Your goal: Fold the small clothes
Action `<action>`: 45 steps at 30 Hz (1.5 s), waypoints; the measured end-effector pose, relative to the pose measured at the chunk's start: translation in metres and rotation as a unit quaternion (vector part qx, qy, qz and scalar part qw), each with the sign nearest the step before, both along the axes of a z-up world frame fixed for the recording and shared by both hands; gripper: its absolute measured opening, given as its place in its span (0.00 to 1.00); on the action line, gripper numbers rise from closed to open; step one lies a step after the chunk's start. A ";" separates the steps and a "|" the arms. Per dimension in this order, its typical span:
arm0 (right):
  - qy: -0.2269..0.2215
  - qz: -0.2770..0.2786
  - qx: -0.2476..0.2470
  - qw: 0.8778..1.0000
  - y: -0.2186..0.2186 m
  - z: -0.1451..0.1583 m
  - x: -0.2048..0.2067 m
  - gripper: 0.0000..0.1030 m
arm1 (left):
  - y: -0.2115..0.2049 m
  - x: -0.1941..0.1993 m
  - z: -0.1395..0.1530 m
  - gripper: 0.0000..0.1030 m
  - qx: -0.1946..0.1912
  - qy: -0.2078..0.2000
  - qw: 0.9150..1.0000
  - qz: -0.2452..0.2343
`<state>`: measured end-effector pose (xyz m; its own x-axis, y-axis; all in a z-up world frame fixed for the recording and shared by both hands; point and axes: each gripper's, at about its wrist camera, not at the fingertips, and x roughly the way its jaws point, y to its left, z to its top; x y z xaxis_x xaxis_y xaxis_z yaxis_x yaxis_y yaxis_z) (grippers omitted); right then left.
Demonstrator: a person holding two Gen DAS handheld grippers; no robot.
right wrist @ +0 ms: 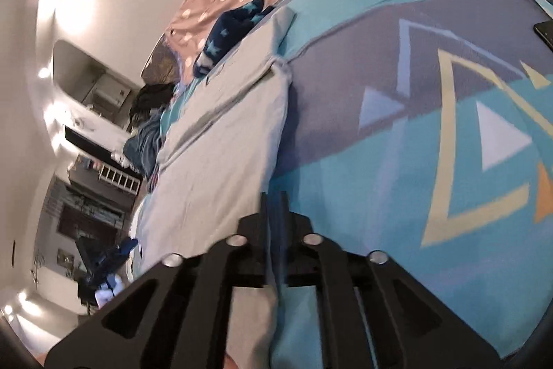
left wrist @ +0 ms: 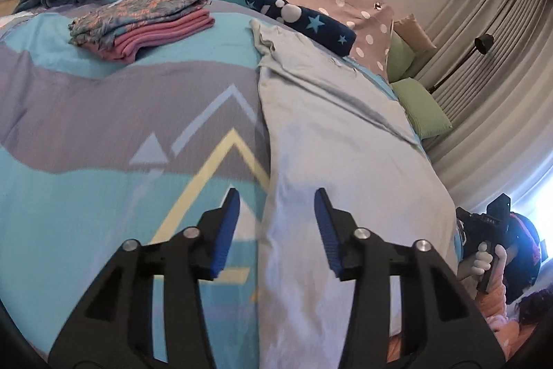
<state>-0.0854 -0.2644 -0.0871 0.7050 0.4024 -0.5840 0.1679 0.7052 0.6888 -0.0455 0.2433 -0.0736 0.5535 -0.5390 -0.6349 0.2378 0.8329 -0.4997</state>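
While a pale blue garment (left wrist: 345,168) lies spread flat along a bed (left wrist: 86,127) with a turquoise and grey patterned cover, two pairs of black tongs hover at its near end. Left tongs (left wrist: 276,217) stand partly apart over the garment's left edge, nothing between their blue pads. Right tongs (right wrist: 274,206) are nearly closed at the garment's right edge; whether they pinch cloth is unclear. Beyond the garment's far left side sits a folded stack of clothes (left wrist: 145,23).
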 end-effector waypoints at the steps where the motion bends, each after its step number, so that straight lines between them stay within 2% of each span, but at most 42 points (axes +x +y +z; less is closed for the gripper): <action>1: 0.001 0.007 -0.010 1.000 0.004 0.000 -0.003 0.20 | 0.001 -0.002 -0.002 0.49 -0.002 0.002 1.000 -0.001; 3: 0.000 0.031 -0.022 0.999 0.014 0.000 -0.016 0.22 | 0.002 -0.012 -0.009 0.52 0.001 0.008 1.000 -0.006; 7: -0.006 0.054 -0.012 0.998 0.024 -0.003 -0.043 0.30 | -0.001 -0.028 -0.019 0.55 0.015 0.014 1.000 -0.014; 10: -0.009 0.060 -0.003 0.998 0.031 -0.006 -0.065 0.34 | -0.003 -0.043 -0.021 0.55 0.003 0.013 1.000 -0.024; 15: 0.006 0.094 0.017 0.995 0.055 -0.028 -0.081 0.35 | -0.005 -0.074 -0.024 0.55 0.001 0.013 0.999 -0.045; 17: 0.010 0.109 0.035 0.993 0.068 -0.039 -0.075 0.34 | -0.005 -0.082 -0.028 0.54 -0.019 0.016 0.999 -0.047; 18: 0.009 0.111 0.042 0.993 0.074 -0.042 -0.070 0.28 | -0.004 -0.084 -0.029 0.53 -0.034 0.016 0.998 -0.046; 19: 0.004 0.100 0.041 0.994 0.077 -0.041 -0.067 0.07 | -0.002 -0.087 -0.031 0.46 -0.058 0.015 0.997 -0.041; 20: -0.004 0.091 0.048 0.995 0.075 -0.037 -0.067 0.07 | -0.001 -0.087 -0.032 0.05 -0.078 0.016 0.996 -0.042; 21: -0.022 0.073 0.058 0.995 0.069 -0.031 -0.071 0.06 | 0.003 -0.087 -0.033 0.06 -0.114 0.024 0.992 -0.041; 23: -0.061 0.033 0.062 0.996 0.049 -0.011 -0.089 0.06 | 0.013 -0.089 -0.030 0.04 -0.155 0.011 0.988 -0.017; 26: -0.094 0.013 0.056 0.994 0.031 0.010 -0.110 0.06 | 0.021 -0.095 -0.019 0.04 -0.202 -0.014 0.979 -0.019; 29: -0.109 0.020 0.053 0.992 0.035 0.015 -0.110 0.06 | 0.016 -0.100 -0.010 0.04 -0.189 -0.030 0.981 -0.024; 33: -0.119 0.038 0.067 0.990 0.045 0.011 -0.104 0.07 | 0.016 -0.100 -0.012 0.05 -0.192 -0.022 0.981 -0.021; 36: -0.112 0.040 0.063 0.991 0.046 0.006 -0.102 0.07 | 0.022 -0.102 -0.021 0.14 -0.187 -0.006 0.982 -0.011; 37: -0.109 0.039 0.066 0.991 0.044 0.005 -0.103 0.07 | 0.023 -0.105 -0.025 0.31 -0.183 0.001 0.983 -0.008; 38: -0.103 0.036 0.066 0.992 0.041 0.003 -0.104 0.07 | 0.024 -0.107 -0.027 0.43 -0.176 0.004 0.984 -0.004; 41: -0.093 0.032 0.072 0.993 0.037 -0.002 -0.104 0.07 | 0.020 -0.113 -0.038 0.54 -0.140 0.018 0.990 -0.001; 43: -0.093 0.033 0.074 0.992 0.036 -0.002 -0.104 0.07 | 0.015 -0.116 -0.043 0.55 -0.114 0.021 0.993 -0.003; 45: -0.095 0.037 0.074 0.992 0.037 0.000 -0.102 0.07 | 0.009 -0.117 -0.040 0.52 -0.097 0.013 0.995 -0.010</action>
